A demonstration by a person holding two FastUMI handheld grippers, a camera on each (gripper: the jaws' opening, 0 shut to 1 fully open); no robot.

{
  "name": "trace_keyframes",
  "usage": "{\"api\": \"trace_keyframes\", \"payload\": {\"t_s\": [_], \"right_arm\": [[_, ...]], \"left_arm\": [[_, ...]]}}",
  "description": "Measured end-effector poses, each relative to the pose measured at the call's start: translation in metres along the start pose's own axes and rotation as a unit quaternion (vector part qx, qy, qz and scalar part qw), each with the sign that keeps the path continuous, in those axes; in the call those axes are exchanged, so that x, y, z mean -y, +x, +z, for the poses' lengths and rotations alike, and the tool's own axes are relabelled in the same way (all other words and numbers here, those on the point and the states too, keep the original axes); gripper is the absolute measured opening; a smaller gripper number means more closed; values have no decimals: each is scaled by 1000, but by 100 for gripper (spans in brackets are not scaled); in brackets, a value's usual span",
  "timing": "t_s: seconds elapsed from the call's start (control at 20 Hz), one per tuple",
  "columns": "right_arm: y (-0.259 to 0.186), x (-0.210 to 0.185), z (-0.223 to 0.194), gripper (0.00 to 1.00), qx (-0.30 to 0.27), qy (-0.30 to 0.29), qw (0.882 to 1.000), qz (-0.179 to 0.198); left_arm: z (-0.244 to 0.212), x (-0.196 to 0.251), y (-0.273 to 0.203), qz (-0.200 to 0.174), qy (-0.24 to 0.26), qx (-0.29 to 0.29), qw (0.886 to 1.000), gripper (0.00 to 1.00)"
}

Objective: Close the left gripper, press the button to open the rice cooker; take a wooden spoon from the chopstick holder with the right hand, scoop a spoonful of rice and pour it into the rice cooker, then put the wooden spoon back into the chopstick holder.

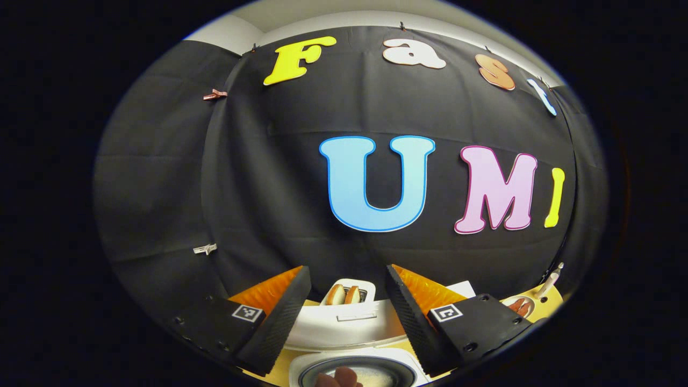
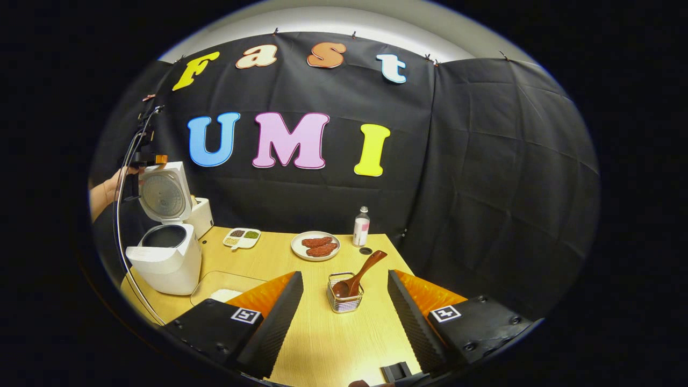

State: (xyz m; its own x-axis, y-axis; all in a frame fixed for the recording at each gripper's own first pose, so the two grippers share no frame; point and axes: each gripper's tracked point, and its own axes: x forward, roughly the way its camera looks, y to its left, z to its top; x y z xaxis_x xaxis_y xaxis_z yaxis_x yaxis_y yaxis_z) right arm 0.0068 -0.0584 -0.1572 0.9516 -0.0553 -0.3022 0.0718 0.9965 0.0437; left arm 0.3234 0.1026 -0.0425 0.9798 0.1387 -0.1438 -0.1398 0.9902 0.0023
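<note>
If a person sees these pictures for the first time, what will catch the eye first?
In the right gripper view, the white rice cooker stands at the table's left edge with its lid up. Near the middle, a wooden spoon leans in a wire holder, between the open fingers of the right gripper.

One rice cooker (image 2: 164, 258); one wooden spoon (image 2: 359, 275); one bottle (image 2: 361, 226); two plates (image 2: 315, 245).

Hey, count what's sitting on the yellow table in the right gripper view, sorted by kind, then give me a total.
Rice cooker: 1
Toaster: 1
Divided dish of grains: 1
Plate of red food: 1
Bottle: 1
Wire chopstick holder: 1
Wooden spoon: 1
Clear tray of rice: 1
Total: 8
</note>
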Motion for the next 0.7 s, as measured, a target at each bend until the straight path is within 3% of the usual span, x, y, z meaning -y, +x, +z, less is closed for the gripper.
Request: {"api": "trace_keyframes", "payload": {"t_s": [0.7], "right_arm": [[-4,-20,1,98,-1,-27,998,50]], "left_arm": [[-119,18,-116,58,-9,-60,996,98]]}}
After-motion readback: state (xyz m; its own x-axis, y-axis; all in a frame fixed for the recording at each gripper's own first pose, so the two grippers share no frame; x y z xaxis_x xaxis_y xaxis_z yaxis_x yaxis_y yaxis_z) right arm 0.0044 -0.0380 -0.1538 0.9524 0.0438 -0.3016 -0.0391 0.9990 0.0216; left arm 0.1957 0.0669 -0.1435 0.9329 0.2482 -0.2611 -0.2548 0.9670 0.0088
